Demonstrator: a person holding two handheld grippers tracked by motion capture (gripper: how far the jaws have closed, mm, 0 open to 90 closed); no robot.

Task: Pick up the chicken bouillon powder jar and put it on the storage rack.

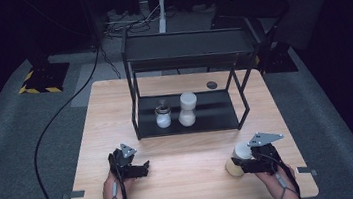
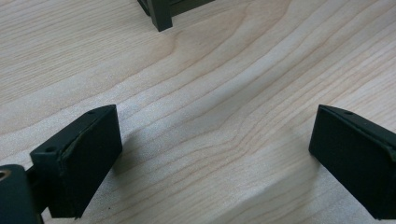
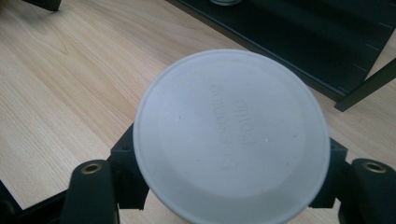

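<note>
Down at the near right corner of the counter (image 1: 113,94), the right gripper (image 1: 241,165) has its fingers (image 3: 128,175) clenched on a seasoning bottle (image 3: 231,135) with a white lid, one finger on each side of it just under the lid's rim. From the right gripper view the lid lies directly above the fingers, and faint raised lettering crosses its top. In the high view the bottle's pale yellowish body stands upright on the wood, touching the fingers that grip it.

Beyond those fingers, farther up the counter, stands a black two-tier rack (image 1: 187,53). On its lower shelf sit a small glass shaker (image 1: 163,117) and a taller white bottle (image 1: 187,109), side by side and well apart from both grippers.

At the near left, the left gripper (image 1: 144,167) rests low over the counter with its fingers (image 2: 81,158) released and spread wide. Bare wood lies between them, and a foot of the rack stands farther ahead of them.
</note>
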